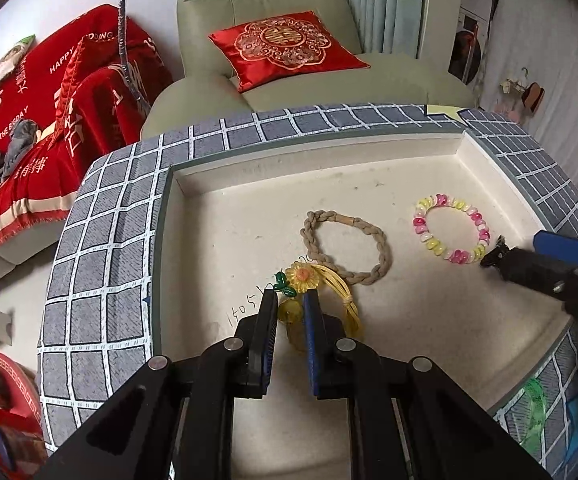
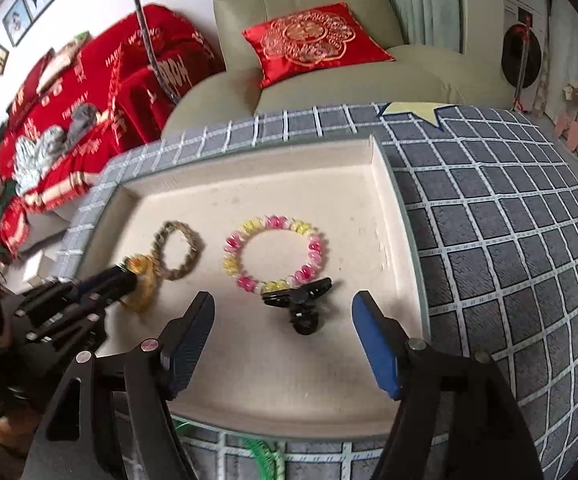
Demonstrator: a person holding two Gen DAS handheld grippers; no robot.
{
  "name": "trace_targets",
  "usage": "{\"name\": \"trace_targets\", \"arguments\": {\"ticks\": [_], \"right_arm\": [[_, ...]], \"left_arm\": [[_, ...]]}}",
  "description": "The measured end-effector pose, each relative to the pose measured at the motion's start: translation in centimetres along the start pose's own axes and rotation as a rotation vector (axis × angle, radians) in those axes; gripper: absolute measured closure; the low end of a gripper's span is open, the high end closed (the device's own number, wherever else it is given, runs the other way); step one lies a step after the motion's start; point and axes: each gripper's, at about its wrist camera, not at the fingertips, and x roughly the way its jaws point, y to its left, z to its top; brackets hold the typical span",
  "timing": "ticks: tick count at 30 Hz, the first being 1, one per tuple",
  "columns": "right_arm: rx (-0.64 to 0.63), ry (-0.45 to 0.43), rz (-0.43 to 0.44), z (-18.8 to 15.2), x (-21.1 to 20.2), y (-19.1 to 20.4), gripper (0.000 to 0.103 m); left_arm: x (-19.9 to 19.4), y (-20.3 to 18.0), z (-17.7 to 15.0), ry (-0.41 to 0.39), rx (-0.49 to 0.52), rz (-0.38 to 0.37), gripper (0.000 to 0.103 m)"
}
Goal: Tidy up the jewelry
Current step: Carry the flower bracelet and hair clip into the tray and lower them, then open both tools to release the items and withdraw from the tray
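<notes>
I held two claws over a shallow cream tray (image 1: 193, 240) that sat on a grey cloth with a white grid (image 1: 101, 240). My left claw (image 1: 291, 312) was drawn nearly together around a yellow sunflower hair tie (image 1: 303, 276). The flower charm lay just past the fingertips, a small yellow bead sat between the two fingers, and the yellow cord loops trailed to the right of the right finger. I could not tell whether the pads actually pressed the piece or only bracketed it, so the grip was uncertain.

Beyond that claw and slightly right, a braided tan rope bracelet (image 1: 347, 246) lay flat, touching the yellow cords. Farther right sat a pink and yellow beaded bracelet (image 1: 451, 228).

My right claw (image 2: 285, 320) was spread wide and held nothing. Directly ahead of it, between the two fingertips and a little beyond them, lay a small black hair clip (image 2: 299, 300), just beside the near edge of the beaded bracelet (image 2: 275, 254). A green item (image 2: 267, 456) showed on the cloth below that claw, outside the tray; I could not identify it.

I judged the step in hand to be placing or taking up the sunflower tie in the tray. The next move probably called for settling that grip question, then easing the left claw clear without dragging the cords across the rope bracelet.
</notes>
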Motion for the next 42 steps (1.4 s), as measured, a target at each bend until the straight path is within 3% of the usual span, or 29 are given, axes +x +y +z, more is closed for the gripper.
{"name": "trace_targets", "arguments": {"ticks": [9,18,24,25,26,27,28,31,35,39,42], "right_arm": [[0.046,-0.051,0.029,-1.1,-3.4,-0.2,0.028],[0.067,-0.057,0.036,-2.0,-4.9,-0.5,0.028],[0.079,-0.046,0.036,-2.5,-5.3,-0.6,0.028],[0.079,-0.044,0.036,-2.6,-5.4,-0.6,0.027],[0.077,-0.044,0.037,-2.7,-5.4,-0.7,0.022],[0.075,-0.047,0.037,-2.8,-5.6,-0.6,0.021],[0.075,-0.052,0.038,-2.9,-5.9,-0.5,0.021],[0.083,-0.061,0.04,-3.3,-6.7,-0.5,0.019],[0.106,-0.076,0.045,-3.8,-7.8,-0.9,0.0],[0.101,-0.145,0.058,-4.9,-9.7,-0.5,0.0],[0.091,-0.146,0.074,-5.5,-10.7,0.0,0.0]], "left_arm": [[-1.1,0.0,0.1,-0.036,-0.007,0.005,0.073],[-0.6,0.1,0.3,-0.016,-0.015,0.001,0.073],[-1.8,0.4,0.5,-0.043,-0.029,-0.008,0.073],[-2.1,0.5,0.5,-0.048,-0.033,-0.01,0.056],[-2.4,0.6,0.5,-0.055,-0.039,-0.009,0.005],[-3.0,0.8,0.4,-0.071,-0.049,0.007,0.0],[-4.0,0.9,0.1,-0.12,-0.054,0.031,0.0],[-5.6,0.8,-0.3,-0.132,-0.036,0.022,0.0],[-7.5,1.1,-1.3,-0.151,-0.035,0.032,0.0],[-9.3,1.7,-2.8,-0.157,-0.038,0.041,0.0],[-10.5,2.1,-4.3,-0.158,-0.039,0.043,0.0]]}}
